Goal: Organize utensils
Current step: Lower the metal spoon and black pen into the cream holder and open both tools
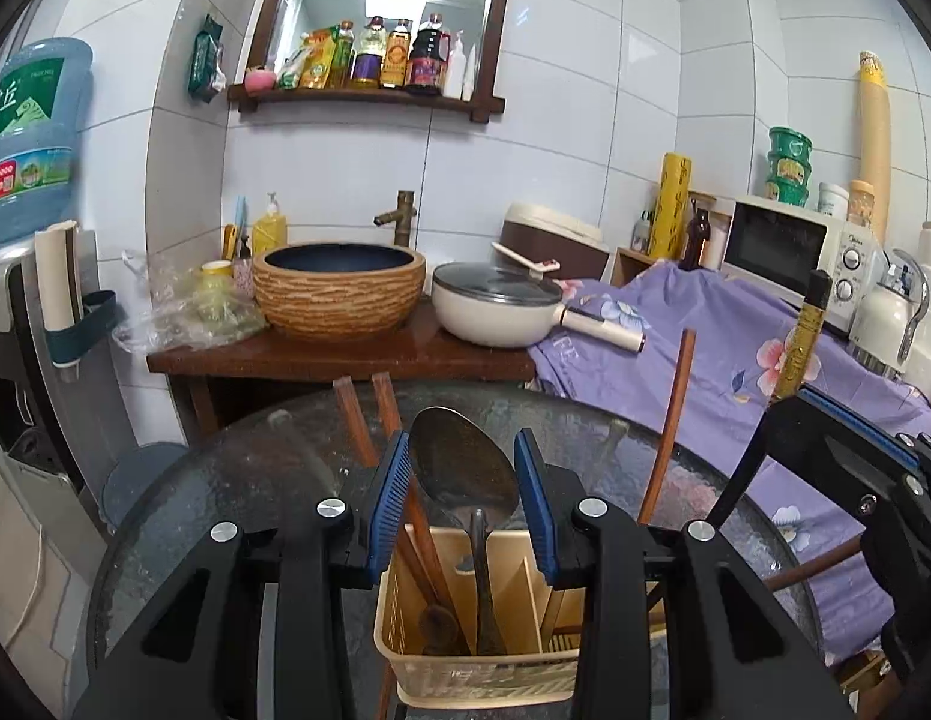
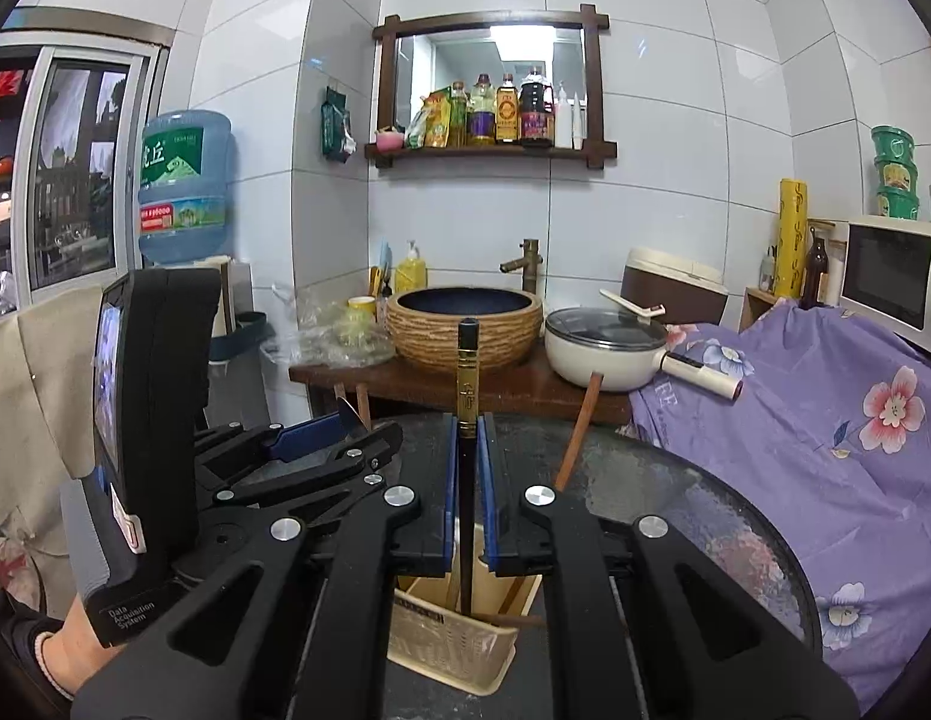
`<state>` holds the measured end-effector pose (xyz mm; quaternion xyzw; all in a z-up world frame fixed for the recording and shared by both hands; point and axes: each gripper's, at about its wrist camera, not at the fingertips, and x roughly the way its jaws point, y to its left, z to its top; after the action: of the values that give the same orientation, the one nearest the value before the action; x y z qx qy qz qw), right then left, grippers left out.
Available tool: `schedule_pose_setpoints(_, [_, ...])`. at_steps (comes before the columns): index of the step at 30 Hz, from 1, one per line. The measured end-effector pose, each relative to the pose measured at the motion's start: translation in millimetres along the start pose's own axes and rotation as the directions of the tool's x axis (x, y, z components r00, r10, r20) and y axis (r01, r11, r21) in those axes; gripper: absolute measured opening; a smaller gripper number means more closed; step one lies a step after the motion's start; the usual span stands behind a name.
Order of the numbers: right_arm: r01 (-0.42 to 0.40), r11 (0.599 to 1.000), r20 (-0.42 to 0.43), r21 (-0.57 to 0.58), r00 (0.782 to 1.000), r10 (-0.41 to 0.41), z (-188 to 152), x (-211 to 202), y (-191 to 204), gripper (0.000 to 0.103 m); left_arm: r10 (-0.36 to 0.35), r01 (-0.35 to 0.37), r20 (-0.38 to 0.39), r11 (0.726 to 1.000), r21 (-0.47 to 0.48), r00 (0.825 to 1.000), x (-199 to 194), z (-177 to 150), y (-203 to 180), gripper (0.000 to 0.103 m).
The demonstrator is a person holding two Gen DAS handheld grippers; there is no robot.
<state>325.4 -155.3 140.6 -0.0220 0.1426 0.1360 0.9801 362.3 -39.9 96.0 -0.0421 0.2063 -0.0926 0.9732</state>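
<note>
While the right gripper [image 2: 467, 420] clamps a black chopstick [image 2: 466, 372] upright over the cream utensil caddy [image 2: 453, 642], the left gripper [image 1: 462, 468] brackets the metal spoon [image 1: 459, 468], contact unclear.

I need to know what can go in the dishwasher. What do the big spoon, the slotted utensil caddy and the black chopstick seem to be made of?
Spoon: metal, probably steel; dull grey sheen, tarnished bowl.
Utensil caddy: beige plastic, by its moulded slotted walls.
Black chopstick: glossy black with a gold band; lacquered wood or plastic, can't tell which.
</note>
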Motion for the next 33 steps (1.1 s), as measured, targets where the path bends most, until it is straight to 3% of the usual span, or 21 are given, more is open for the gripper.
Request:
schedule_pose_setpoints(13, [0.012, 0.998, -0.058, -0.06, 0.998, -0.016, -15.3, 5.7, 1.0, 0.008, -0.012, 0.013, -0.073, 1.0, 0.01, 0.997, 9.6, -14.7, 10.7, 0.035])
schedule_pose_setpoints(16, [0.024, 0.998, -0.047, -0.06, 0.999, -0.027, -12.3, 2.8, -1.6, 0.008, -0.014, 0.015, -0.068, 1.0, 0.013, 0.998, 3.4, -10.9, 11.5, 0.047])
schedule_pose_setpoints(17, [0.022, 0.998, -0.047, -0.056, 0.999, -0.025, -10.8, 1.1, -3.3, 0.01, -0.015, 0.016, -0.06, 1.0, 0.012, 0.998, 1.0, -10.1, 11.2, 0.051])
schedule_pose_setpoints(18, [0.021, 0.998, -0.047, -0.052, 0.999, -0.024, -9.5, -0.1, -4.3, 0.018, -0.019, 0.019, -0.05, 1.0, 0.007, 0.999, -3.0, -8.6, 12.0, 0.054])
schedule_pose_setpoints(19, [0.019, 0.999, -0.039, -0.043, 0.999, -0.02, -8.0, -3.7, -6.5, 0.036, -0.024, 0.024, -0.043, 1.0, 0.0, 0.999, -7.5, -7.3, 13.7, 0.055])
schedule_pose_setpoints(20, [0.02, 0.999, -0.026, -0.036, 0.999, -0.021, -6.8, -7.6, -7.8, 0.046, -0.027, 0.027, -0.039, 1.0, -0.002, 0.999, -10.3, -6.6, 13.9, 0.058])
schedule_pose_setpoints(21, [0.024, 0.999, -0.013, -0.033, 1.0, -0.024, -5.7, -10.9, -8.4, 0.051, -0.028, 0.028, -0.033, 1.0, -0.002, 0.999, -14.1, -6.2, 14.5, 0.06])
schedule_pose_setpoints(26, [0.004, 1.0, 0.024, -0.02, 1.0, -0.004, -5.7, -35.5, -11.1, 0.051, -0.019, 0.019, -0.005, 1.0, -0.016, 1.0, -36.5, -11.6, 23.3, 0.079])
schedule_pose_setpoints(33, [-0.068, 0.998, -0.019, -0.013, 0.998, 0.068, -40.0, -62.3, 2.6, 0.051, -0.01, 0.012, -0.064, 1.0, 0.027, 0.998, -55.8, -40.8, 33.2, 0.082])
